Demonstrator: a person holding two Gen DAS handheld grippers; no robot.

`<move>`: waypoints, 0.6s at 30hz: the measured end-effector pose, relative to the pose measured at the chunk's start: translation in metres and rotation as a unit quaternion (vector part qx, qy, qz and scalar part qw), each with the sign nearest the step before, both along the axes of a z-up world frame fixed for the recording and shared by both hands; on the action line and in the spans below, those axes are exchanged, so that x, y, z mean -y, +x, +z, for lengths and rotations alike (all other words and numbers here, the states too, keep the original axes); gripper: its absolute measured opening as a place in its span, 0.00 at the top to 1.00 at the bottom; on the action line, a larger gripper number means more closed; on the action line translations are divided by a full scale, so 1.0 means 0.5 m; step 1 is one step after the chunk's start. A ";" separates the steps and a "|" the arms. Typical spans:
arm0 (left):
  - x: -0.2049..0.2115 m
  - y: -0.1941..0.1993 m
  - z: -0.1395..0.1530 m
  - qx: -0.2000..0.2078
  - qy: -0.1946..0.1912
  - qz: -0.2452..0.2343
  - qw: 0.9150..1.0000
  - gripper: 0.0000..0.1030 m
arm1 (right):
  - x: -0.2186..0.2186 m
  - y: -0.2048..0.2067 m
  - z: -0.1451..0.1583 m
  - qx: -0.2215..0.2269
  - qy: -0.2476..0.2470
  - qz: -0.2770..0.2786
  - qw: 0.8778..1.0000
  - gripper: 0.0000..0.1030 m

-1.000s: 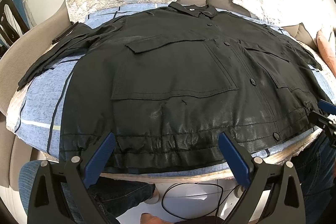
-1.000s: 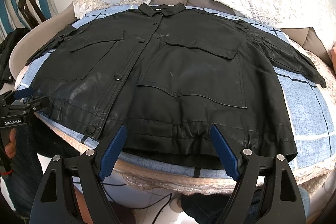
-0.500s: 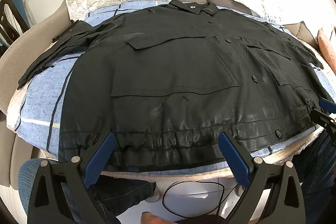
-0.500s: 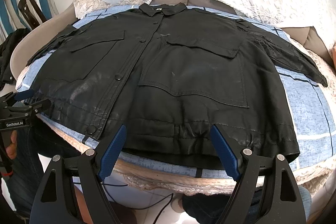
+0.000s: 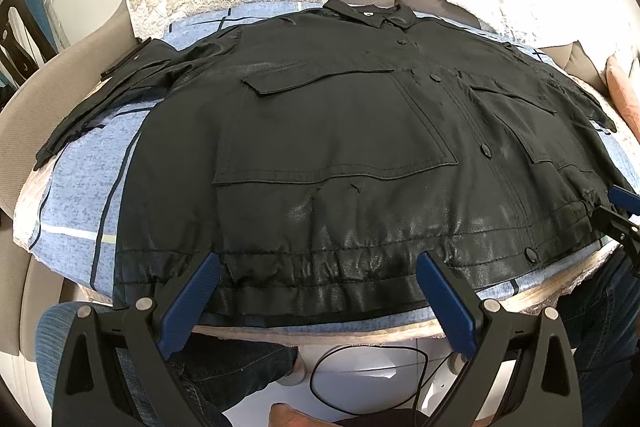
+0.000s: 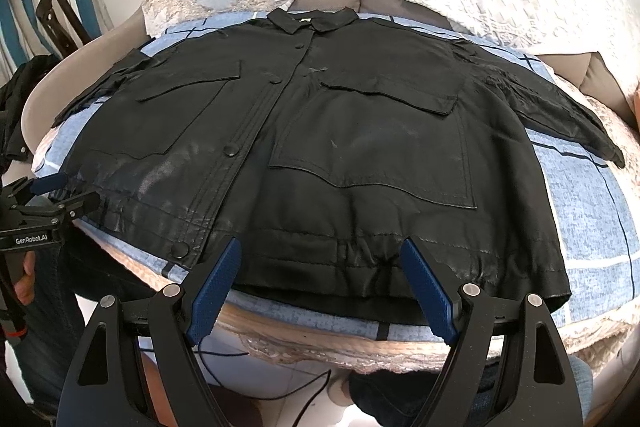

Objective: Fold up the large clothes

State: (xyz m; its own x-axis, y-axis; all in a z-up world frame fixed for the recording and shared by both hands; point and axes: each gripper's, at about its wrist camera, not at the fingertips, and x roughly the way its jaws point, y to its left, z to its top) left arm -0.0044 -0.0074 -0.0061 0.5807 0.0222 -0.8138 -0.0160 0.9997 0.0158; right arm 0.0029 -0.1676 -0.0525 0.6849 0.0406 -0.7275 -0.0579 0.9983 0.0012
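Both pairs of tongs have crept slightly closer to the hem of the black jacket [image 5: 332, 147] over the past second, while the garment itself has not shifted. It lies front-up and buttoned, spread flat on a blue checked cover [image 5: 80, 187] over a rounded cushion-like surface, collar pointing away from the person. One sleeve [image 6: 560, 107] stretches out from the jacket's body on the right side; the other sleeve [image 5: 112, 95] lies bunched out to the left.

At the jacket's hem, the left tongs [image 5: 316, 299] hang spread wide, the blue pads just short of the gathered waistband and pinching nothing. Further along the same hem, the right tongs [image 6: 320, 283] are likewise spread and empty, poised at the edge nearest the person.

As for progress, the folding appears not to have begun: no sleeve is turned in, no crease is made, and the whole body is laid out open. Flattening looks done; the sleeves and the fold of the body all seem still to come.
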 end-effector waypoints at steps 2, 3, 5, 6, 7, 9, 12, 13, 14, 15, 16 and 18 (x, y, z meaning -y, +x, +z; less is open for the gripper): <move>0.000 0.000 0.000 0.000 0.000 0.000 1.000 0.03 | -0.001 0.000 0.001 0.000 0.001 0.000 1.000 0.20; 0.000 0.000 0.000 0.000 0.000 0.001 1.000 0.03 | -0.002 0.000 0.003 0.001 0.003 0.001 1.000 0.20; 0.001 0.000 -0.001 0.000 -0.002 0.000 1.000 0.03 | -0.003 0.001 0.006 0.002 0.006 0.003 1.000 0.20; 0.001 0.000 -0.001 -0.001 -0.003 0.000 1.000 0.03 | -0.004 0.002 0.007 0.002 0.006 0.004 1.000 0.20; 0.001 0.000 -0.001 -0.001 -0.004 0.001 1.000 0.03 | -0.005 0.003 0.008 0.001 0.004 0.004 1.000 0.20; 0.001 0.000 -0.001 0.000 -0.005 0.001 1.000 0.03 | -0.007 0.004 0.009 0.001 0.001 0.004 1.000 0.20; -0.002 0.003 -0.001 0.000 -0.005 0.001 1.000 0.03 | -0.007 0.006 0.010 0.001 0.001 0.004 1.000 0.20; -0.002 0.003 -0.001 0.000 -0.006 0.001 1.000 0.03 | -0.008 0.007 0.011 0.001 0.001 0.004 1.000 0.20; -0.003 0.003 0.000 0.000 -0.007 0.001 1.000 0.03 | -0.006 0.006 0.010 0.002 0.001 0.004 1.000 0.20; -0.004 0.003 0.000 0.000 -0.007 0.002 1.000 0.03 | -0.006 0.007 0.011 0.002 0.001 0.004 1.000 0.20; -0.004 0.003 0.000 0.000 -0.007 0.001 1.000 0.03 | -0.006 0.008 0.011 0.001 0.002 0.004 1.000 0.20; -0.004 0.004 0.000 0.000 -0.009 0.001 1.000 0.03 | -0.006 0.008 0.011 0.002 0.001 0.003 1.000 0.20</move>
